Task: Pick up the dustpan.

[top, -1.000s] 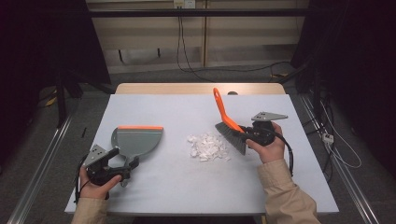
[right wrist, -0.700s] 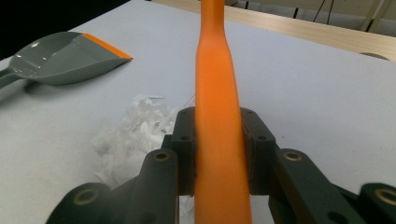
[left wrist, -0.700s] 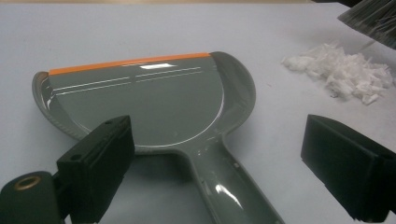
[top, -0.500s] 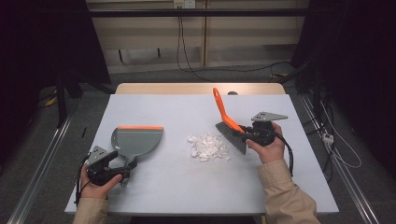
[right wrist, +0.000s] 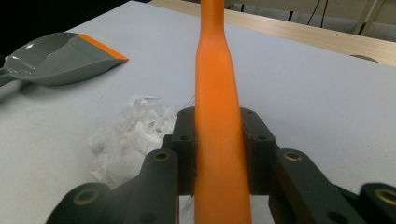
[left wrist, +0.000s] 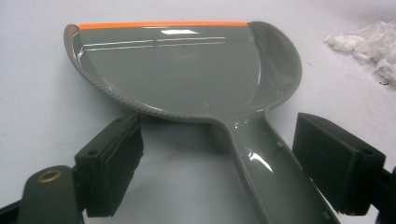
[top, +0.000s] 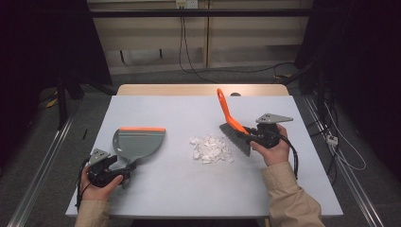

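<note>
High view | dustpan (top: 137, 144) lies flat on surface (top: 179, 189), left of the paper scraps (top: 210, 149) | left tool (top: 124, 170) – apart, has been narrowing around dustpan's handle, not pressing | right tool (top: 253, 137) – clamped on brush (top: 231, 124), just right of scraps

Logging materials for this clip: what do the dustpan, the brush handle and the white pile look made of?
Dustpan: glossy grey moulded plastic, judging by its highlights, with an orange lip. Brush handle: smooth orange plastic, semi-matt. White pile: probably shredded paper or thin film; crumpled white scraps leave it open.
</note>
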`<action>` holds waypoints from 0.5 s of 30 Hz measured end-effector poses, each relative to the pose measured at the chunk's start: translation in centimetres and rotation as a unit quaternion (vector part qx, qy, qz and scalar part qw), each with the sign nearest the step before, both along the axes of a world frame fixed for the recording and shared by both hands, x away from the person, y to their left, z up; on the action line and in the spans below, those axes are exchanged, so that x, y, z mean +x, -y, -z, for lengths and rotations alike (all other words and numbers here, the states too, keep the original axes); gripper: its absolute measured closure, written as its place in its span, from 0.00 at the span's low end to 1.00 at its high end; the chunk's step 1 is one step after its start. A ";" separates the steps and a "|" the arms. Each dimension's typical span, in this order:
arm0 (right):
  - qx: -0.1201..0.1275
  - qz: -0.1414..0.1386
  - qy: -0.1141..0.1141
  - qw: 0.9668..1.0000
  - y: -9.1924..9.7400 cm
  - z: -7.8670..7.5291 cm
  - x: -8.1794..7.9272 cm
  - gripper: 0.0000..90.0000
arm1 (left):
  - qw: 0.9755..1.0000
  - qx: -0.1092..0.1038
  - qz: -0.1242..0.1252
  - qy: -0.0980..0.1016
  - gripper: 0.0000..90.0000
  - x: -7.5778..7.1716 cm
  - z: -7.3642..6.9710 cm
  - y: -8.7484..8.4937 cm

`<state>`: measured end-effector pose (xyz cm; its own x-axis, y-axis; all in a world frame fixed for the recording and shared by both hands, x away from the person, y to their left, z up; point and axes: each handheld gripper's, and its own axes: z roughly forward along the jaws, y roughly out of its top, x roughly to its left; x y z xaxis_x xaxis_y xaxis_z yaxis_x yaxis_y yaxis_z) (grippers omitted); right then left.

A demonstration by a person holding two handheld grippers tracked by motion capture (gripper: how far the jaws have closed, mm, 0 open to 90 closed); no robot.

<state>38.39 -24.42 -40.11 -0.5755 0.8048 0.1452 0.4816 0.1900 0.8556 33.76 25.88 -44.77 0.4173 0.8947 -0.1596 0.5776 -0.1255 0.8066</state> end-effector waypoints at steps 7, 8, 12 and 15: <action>0.001 0.002 0.002 1.000 0.2 0.0 0.0 0.80 | 1.000 -0.002 -0.001 -0.005 0.26 0.1 -0.2 -0.4; 0.000 0.003 0.001 1.000 0.3 0.0 0.0 0.80 | 1.000 -0.002 -0.001 -0.004 0.27 0.1 -0.2 -0.3; -0.001 0.003 0.001 1.000 0.3 0.0 0.0 0.80 | 1.000 0.002 0.000 -0.007 0.33 0.2 -0.4 0.1; -0.001 0.004 0.003 1.000 0.3 0.0 0.0 0.80 | 1.000 0.009 -0.007 -0.022 0.39 0.3 -0.4 0.4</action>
<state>38.37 -24.69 -40.08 -0.5695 0.8098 0.1410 0.4788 0.1874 0.8577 34.08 25.44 -44.35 0.3982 0.9029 -0.1617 0.6136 -0.1311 0.7787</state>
